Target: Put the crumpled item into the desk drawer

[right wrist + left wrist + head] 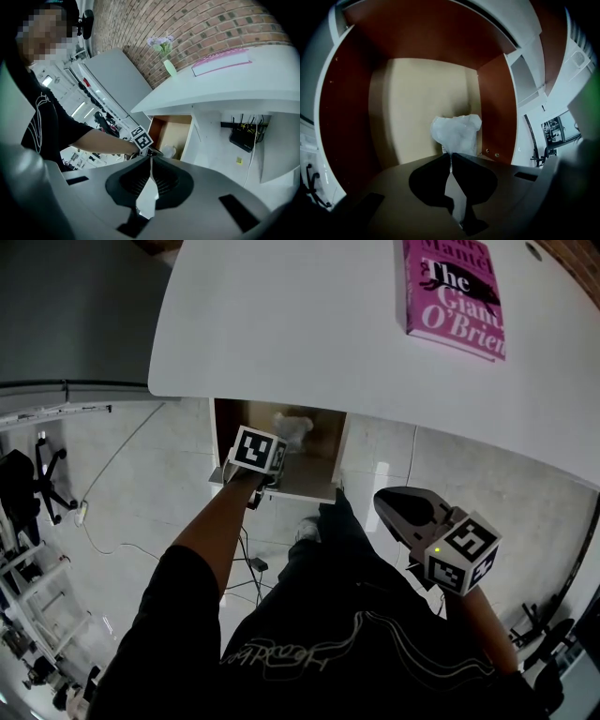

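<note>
The right gripper is nearest, held back by the person's hip, well away from the desk. Its jaws are pressed together with nothing between them.

Further out, the left gripper reaches into the open drawer. Its jaws are closed to a thin slit. As far as I can judge, they pinch the lower edge of the crumpled white wad, which rises just past the fingertips. In the right gripper view the wad sits low inside the drawer, near the front and towards its right wall, so it is at or close to the drawer floor.

The wad looks very light, soft and easily crushed, not fragile. Any fold gives a hold, and a gentle pinch is enough. Being so light, it may cling to a pad or spring open when the jaws part, so they should open wide.

Above the drawer is the white desk, with a pink book at its far side.
</note>
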A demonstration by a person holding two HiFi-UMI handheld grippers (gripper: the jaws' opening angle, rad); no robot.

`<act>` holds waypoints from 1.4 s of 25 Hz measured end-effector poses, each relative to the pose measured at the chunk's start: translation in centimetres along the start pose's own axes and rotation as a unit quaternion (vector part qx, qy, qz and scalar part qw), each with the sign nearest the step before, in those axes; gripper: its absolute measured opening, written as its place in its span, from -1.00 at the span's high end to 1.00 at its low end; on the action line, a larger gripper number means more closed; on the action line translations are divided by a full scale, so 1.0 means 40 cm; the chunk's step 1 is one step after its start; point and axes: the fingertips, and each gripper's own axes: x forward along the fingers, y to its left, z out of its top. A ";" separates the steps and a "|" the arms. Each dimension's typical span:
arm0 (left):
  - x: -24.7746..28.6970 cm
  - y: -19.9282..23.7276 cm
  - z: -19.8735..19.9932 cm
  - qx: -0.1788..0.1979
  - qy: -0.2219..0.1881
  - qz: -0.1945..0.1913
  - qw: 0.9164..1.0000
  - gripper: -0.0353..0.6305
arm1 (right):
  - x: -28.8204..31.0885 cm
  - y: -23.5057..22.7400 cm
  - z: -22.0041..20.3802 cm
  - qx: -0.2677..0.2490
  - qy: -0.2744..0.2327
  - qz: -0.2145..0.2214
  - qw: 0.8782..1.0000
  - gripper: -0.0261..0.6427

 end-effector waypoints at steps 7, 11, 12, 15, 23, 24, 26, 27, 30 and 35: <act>0.066 0.025 -0.018 0.019 0.054 0.004 0.998 0.80 | -0.002 -0.053 -0.011 0.003 0.008 -0.012 1.000 0.78; 0.070 0.030 -0.012 -0.003 0.051 -0.007 0.999 0.80 | 0.001 -0.058 -0.017 0.010 0.008 -0.013 1.000 0.78; 0.066 0.030 -0.009 -0.011 0.046 -0.012 0.999 0.79 | 0.002 -0.058 -0.017 0.012 0.006 -0.014 1.000 0.78; 0.044 0.024 0.002 -0.035 0.025 -0.030 0.999 0.59 | 0.004 -0.053 -0.014 0.013 0.001 -0.015 1.000 0.78; -0.119 -0.037 0.029 -0.031 -0.057 -0.055 0.996 0.18 | -0.019 0.014 0.009 0.000 -0.029 -0.008 1.000 0.78; -0.150 -0.056 0.024 -0.031 -0.068 -0.064 0.995 0.18 | -0.028 0.030 0.012 0.000 -0.033 -0.007 0.999 0.78; -0.215 -0.095 0.021 -0.022 -0.091 -0.077 0.993 0.18 | -0.045 0.058 0.025 -0.009 -0.044 -0.008 0.999 0.78; -0.248 -0.114 0.022 -0.013 -0.103 -0.081 0.991 0.18 | -0.053 0.071 0.034 -0.018 -0.050 -0.011 0.999 0.78; -0.356 -0.176 0.017 -0.003 -0.141 -0.088 0.986 0.23 | -0.084 0.125 0.066 -0.041 -0.070 -0.013 0.997 0.78; -0.565 -0.309 0.012 0.014 -0.222 -0.129 0.966 0.36 | -0.142 0.259 0.126 -0.052 -0.125 0.007 0.991 0.78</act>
